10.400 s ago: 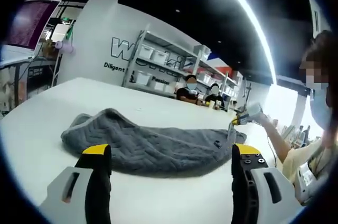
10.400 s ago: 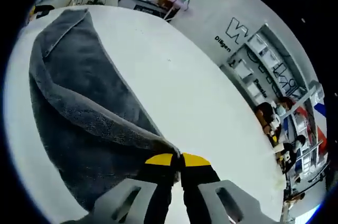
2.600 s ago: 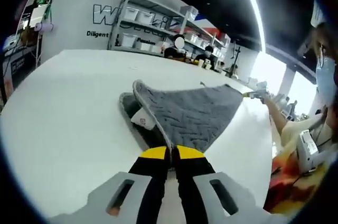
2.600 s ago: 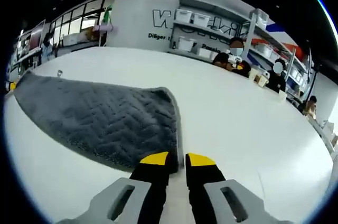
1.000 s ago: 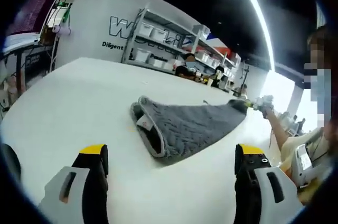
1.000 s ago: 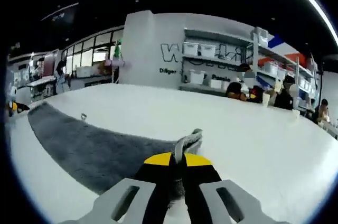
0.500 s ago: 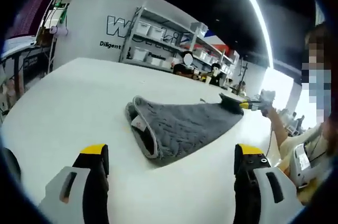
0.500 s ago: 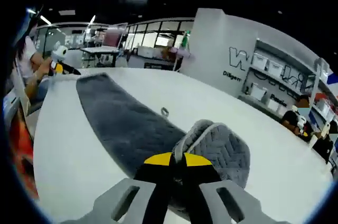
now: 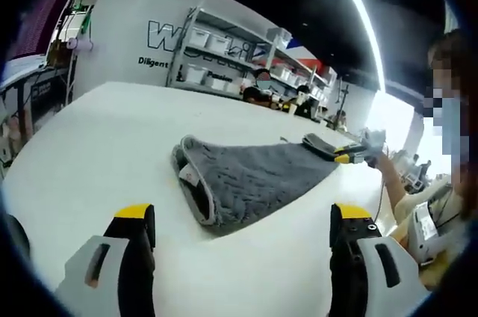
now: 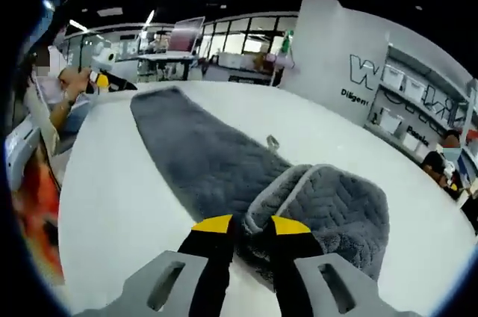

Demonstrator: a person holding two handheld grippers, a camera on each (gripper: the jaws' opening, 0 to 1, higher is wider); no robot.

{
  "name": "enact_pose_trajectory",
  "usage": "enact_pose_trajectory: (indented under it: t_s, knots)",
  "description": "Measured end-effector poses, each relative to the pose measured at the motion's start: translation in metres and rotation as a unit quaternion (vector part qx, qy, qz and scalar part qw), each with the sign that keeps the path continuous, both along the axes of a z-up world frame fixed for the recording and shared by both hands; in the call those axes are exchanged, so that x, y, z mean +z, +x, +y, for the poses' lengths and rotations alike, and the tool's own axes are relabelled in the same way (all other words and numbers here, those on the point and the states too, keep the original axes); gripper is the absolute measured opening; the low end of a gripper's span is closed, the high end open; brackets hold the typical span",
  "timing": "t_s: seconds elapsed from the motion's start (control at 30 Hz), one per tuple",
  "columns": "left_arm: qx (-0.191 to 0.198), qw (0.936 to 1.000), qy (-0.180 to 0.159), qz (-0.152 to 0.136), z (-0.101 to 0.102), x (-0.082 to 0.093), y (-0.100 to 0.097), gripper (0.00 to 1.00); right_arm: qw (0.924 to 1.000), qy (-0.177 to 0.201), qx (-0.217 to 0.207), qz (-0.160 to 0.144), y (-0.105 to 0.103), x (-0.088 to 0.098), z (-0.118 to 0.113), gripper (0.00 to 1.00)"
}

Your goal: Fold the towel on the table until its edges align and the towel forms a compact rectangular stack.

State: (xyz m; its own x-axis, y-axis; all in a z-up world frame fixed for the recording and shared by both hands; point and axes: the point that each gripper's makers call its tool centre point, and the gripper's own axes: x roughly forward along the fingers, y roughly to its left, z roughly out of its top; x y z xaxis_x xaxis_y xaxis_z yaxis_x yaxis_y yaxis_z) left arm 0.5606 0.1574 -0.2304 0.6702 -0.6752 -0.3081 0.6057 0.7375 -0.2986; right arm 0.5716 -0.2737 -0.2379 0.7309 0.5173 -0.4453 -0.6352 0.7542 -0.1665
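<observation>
A grey quilted towel (image 9: 250,176) lies as a long strip on the white table (image 9: 89,145), with a white label (image 9: 188,176) at its near end. My left gripper (image 9: 243,216) hangs above the table short of that end, jaws wide apart and holding nothing. At the far end my right gripper (image 9: 345,155) sits on a folded-over flap (image 9: 320,142). In the right gripper view the towel (image 10: 198,149) runs away to the upper left, and the turned-over end (image 10: 332,208) lies on it. My right gripper (image 10: 250,225) has its jaws slightly parted around the fold's edge.
A person's hand (image 10: 71,78) holds the left gripper (image 10: 104,81) at the towel's far end. A masked person (image 9: 441,152) stands at the table's right edge. Shelves with bins (image 9: 224,51) and seated people line the back wall. Bare table (image 10: 112,182) flanks the towel.
My right gripper carried the towel's end over onto the strip and its jaws have parted slightly. The flap now lies flatter on the towel. My left gripper stays open.
</observation>
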Motion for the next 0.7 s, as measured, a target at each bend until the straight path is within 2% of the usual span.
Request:
enact_pose_trajectory:
  t_s: [0.03,0.1,0.13,0.2,0.3,0.33,0.37,0.4,0.5,0.6,0.7]
  knots:
    - [-0.001,1.0000,0.001,-0.001,0.000,0.001,0.000,0.95,0.9996,0.027,-0.002,-0.008,-0.002,0.011,0.001,0.22]
    - [-0.002,1.0000,0.002,-0.002,-0.001,0.002,0.000,0.95,0.9981,0.057,-0.008,-0.022,-0.003,0.026,0.000,0.22]
    - [-0.003,1.0000,0.003,-0.002,-0.002,0.002,0.000,0.95,0.9974,0.066,-0.011,-0.027,-0.003,0.033,-0.001,0.22]
    - [-0.003,1.0000,0.004,-0.003,-0.003,0.003,0.000,0.95,0.9975,0.062,-0.015,-0.028,-0.001,0.038,-0.005,0.22]
    - [-0.005,1.0000,0.004,-0.004,-0.004,0.004,0.002,0.95,0.9974,0.017,-0.055,-0.044,0.014,0.042,-0.020,0.22]
    - [-0.006,1.0000,0.004,-0.005,-0.005,0.004,0.001,0.95,0.9976,-0.008,-0.052,-0.045,0.018,0.042,-0.017,0.22]
    - [-0.006,1.0000,0.005,-0.004,-0.005,0.004,0.001,0.95,0.9976,-0.013,-0.051,-0.045,0.019,0.042,-0.016,0.22]
    - [-0.005,1.0000,0.005,-0.005,-0.005,0.004,0.001,0.94,0.9976,-0.033,-0.044,-0.042,0.022,0.040,-0.011,0.22]
    - [0.000,0.9999,0.005,-0.010,-0.001,0.006,0.000,0.93,0.9964,-0.081,-0.021,-0.015,0.027,0.024,0.004,0.21]
    - [0.003,1.0000,0.005,-0.008,0.002,0.006,-0.001,0.93,0.9902,-0.138,-0.003,0.019,0.029,0.000,0.010,0.21]
    - [0.003,0.9999,0.008,-0.005,0.003,0.003,-0.002,0.94,0.9877,-0.154,-0.014,0.026,0.032,-0.006,0.006,0.18]
